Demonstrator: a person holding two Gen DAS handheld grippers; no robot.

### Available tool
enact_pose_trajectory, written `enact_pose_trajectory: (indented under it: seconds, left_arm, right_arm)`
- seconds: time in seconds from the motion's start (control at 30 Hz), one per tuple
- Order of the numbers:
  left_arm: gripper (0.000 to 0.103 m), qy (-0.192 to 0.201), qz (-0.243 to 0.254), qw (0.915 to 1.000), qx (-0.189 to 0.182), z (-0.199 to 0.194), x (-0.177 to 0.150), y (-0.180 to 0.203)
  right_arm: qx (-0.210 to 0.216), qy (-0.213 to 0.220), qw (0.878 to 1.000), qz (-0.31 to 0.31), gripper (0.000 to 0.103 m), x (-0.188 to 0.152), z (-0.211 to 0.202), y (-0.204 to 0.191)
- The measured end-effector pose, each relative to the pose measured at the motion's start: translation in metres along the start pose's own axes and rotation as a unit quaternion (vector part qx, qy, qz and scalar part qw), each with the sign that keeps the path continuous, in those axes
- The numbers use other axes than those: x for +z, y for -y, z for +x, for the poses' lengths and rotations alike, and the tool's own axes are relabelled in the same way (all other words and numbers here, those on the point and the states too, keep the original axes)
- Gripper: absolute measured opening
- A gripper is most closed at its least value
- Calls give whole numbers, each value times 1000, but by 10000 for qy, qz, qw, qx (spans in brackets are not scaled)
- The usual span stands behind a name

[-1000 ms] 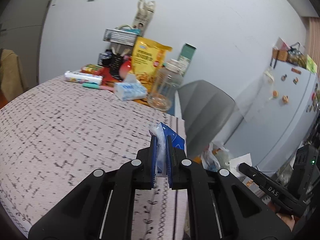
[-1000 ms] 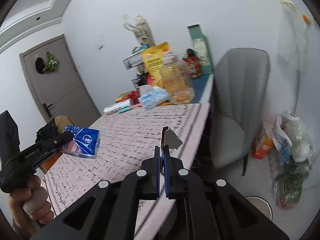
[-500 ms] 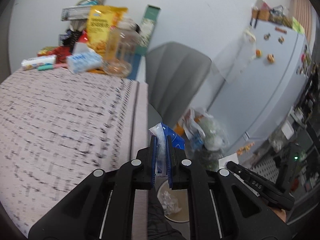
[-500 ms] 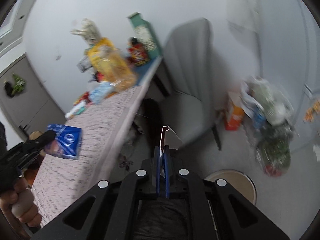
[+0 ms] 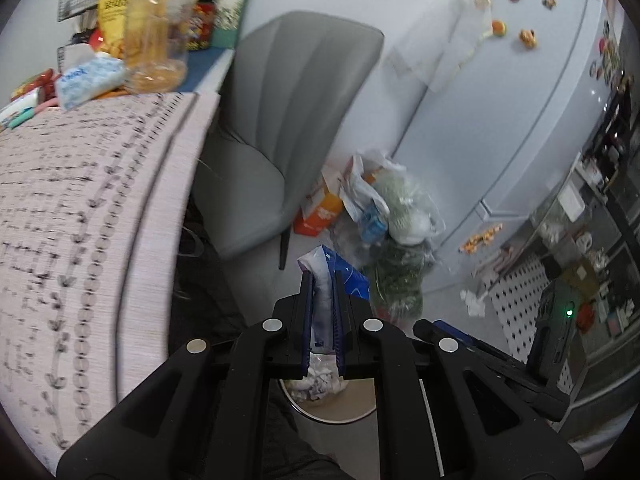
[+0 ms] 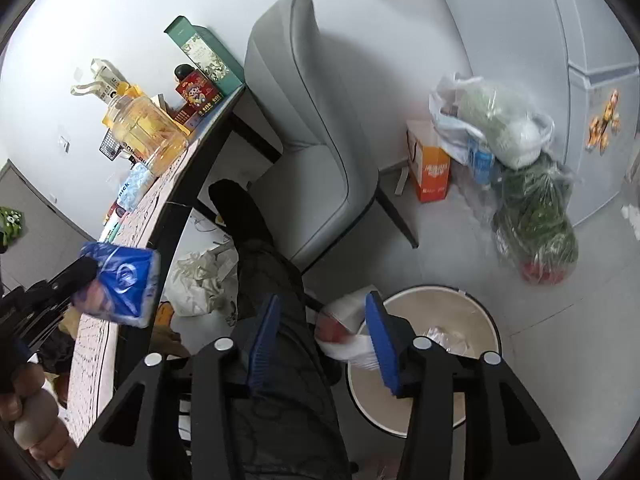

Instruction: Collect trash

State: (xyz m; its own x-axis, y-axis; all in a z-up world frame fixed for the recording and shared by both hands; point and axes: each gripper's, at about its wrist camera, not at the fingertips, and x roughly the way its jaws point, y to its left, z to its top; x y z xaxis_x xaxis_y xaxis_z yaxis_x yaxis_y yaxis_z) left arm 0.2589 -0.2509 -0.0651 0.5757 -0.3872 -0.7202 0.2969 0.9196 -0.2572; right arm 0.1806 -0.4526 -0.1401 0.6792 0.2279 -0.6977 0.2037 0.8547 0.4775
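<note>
My left gripper (image 5: 323,280) is shut on a blue and white wrapper (image 5: 322,300). It hangs past the table edge, above a round bin (image 5: 352,418) that holds crumpled paper. In the right wrist view the same gripper (image 6: 86,270) and blue wrapper (image 6: 120,284) show at the left, held by a hand. My right gripper (image 6: 324,298) is over the bin's (image 6: 440,290) near rim and its jaws are opening. A blurred white and red scrap (image 6: 344,326) lies loose between them, close to the right pad (image 6: 380,336).
A grey chair (image 6: 312,120) stands just behind the bin. The table (image 5: 80,200) with a patterned cloth is on the left, with jars and boxes at its far end. Plastic bags (image 6: 520,184) and an orange box (image 6: 432,168) sit by the fridge (image 5: 500,100). A dark-trousered leg (image 6: 272,300) is below.
Both grippers swung from over the table to over the floor bin and tipped downward. The right jaws parted and the scrap came free. The left stayed shut on its wrapper.
</note>
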Motion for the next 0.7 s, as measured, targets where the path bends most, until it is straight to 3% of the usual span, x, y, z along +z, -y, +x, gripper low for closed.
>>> enact_pose_trajectory:
  seconds: [0.07, 0.43, 0.47, 0.53, 0.57, 0.7]
  left_arm:
    - [9, -100, 67, 9999, -27, 9, -2, 8]
    - [10, -789, 457, 9956, -205, 64, -24, 64]
    - [15, -815, 455, 9952, -287, 66, -24, 67]
    - [47, -852, 443, 9945, -415, 68, -25, 71]
    - [69, -795, 406, 9949, -462, 67, -25, 71]
    - [78, -579, 383, 9963, -504, 52, -18, 67]
  right_arm:
    - [-81, 37, 9999, 47, 58, -1, -4, 11]
    - [-381, 283, 9976, 505, 60, 2, -39, 75]
    - [-393, 315, 9973, 528, 60, 3, -42, 79]
    - [-408, 370, 9969, 559, 60, 5, -47, 83]
    - [-412, 395, 9968, 566, 60, 6, -49, 84]
    - [-398, 506, 9963, 561, 60, 11, -58, 84]
